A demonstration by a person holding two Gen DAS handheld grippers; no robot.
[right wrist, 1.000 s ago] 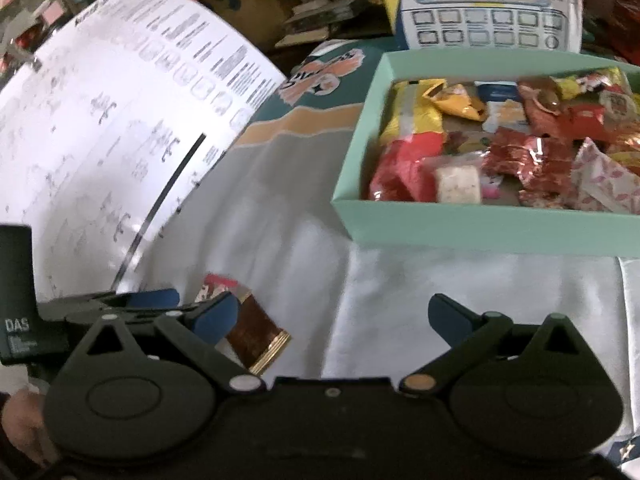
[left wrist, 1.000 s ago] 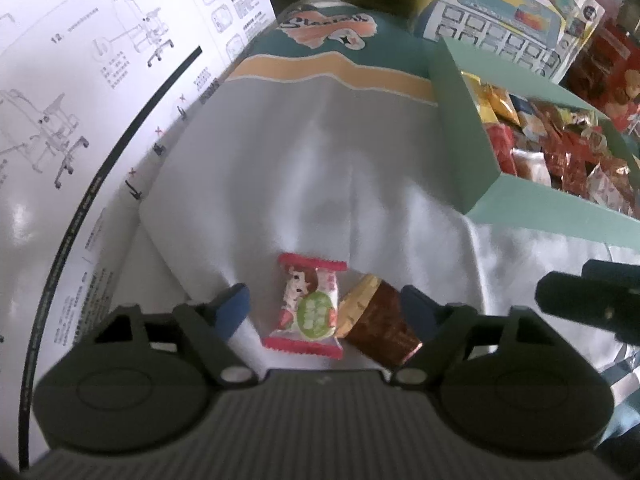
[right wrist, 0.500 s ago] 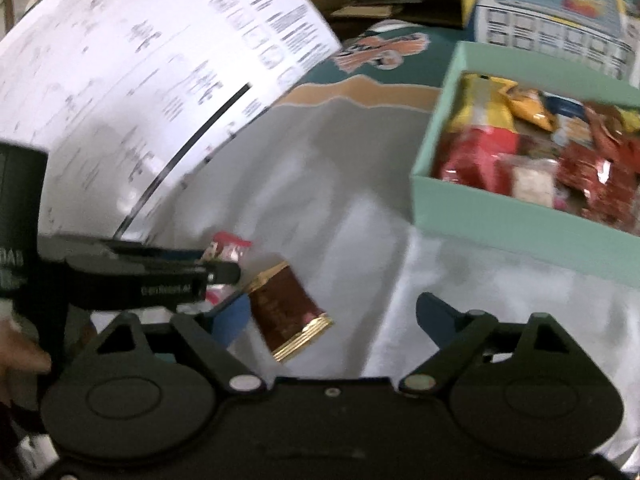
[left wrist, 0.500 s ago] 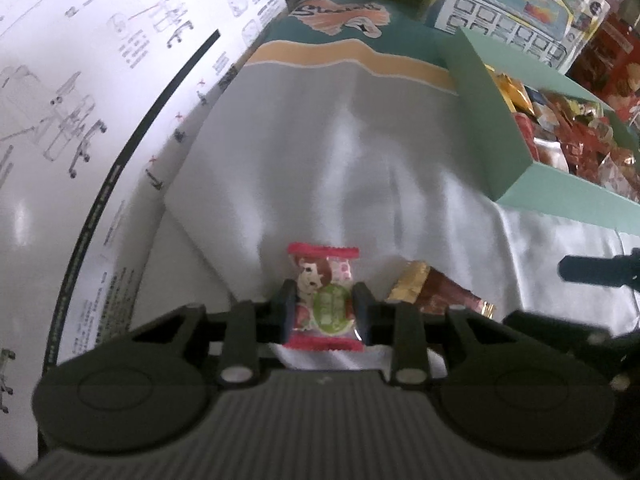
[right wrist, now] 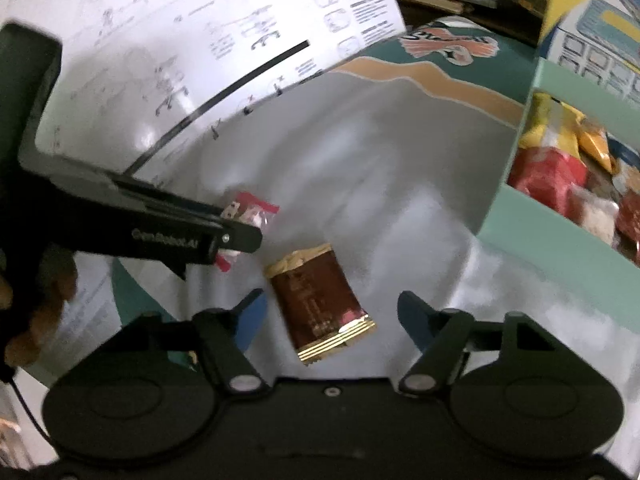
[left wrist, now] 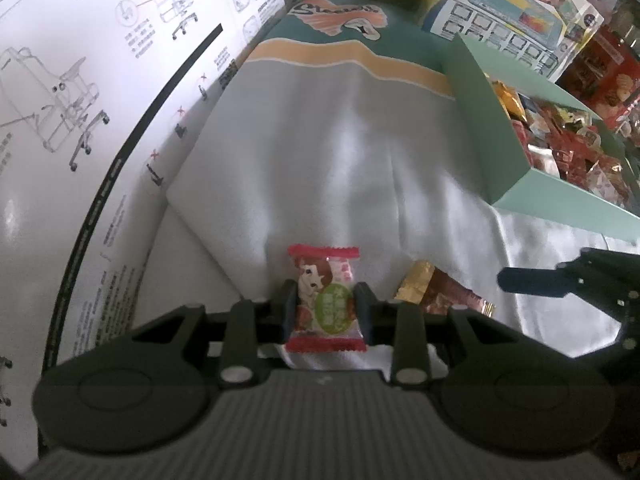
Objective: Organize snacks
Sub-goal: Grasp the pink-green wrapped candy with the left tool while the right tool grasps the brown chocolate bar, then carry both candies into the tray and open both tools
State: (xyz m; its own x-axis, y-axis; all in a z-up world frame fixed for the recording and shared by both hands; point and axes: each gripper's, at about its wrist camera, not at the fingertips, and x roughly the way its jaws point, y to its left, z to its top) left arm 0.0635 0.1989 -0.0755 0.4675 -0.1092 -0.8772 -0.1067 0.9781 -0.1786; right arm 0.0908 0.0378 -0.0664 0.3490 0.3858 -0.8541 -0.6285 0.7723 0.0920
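The left claw [left wrist: 325,312] pinches a small pillow-shaped candy [left wrist: 326,304] by its two sides; its figure has crept up, so the jaws are opening slightly, yet the dark pads [left wrist: 289,308] press the glossy wrapper with its crimped red ends and green round label. The candy's near edge rests on the soft, creased white cloth [left wrist: 360,168] covering the tabletop. Just right of it lies a flat brown wrapper with gold foil ends [right wrist: 320,300], between the blue-tipped fingers [right wrist: 250,316] of the right claw [right wrist: 332,316], which is spread and closing without touching it. Far right stands a mint-green cardboard box [left wrist: 492,128] with straight walls, full of crinkly red and yellow packets. On the left, a large glossy printed instruction sheet [left wrist: 80,80] curves away.
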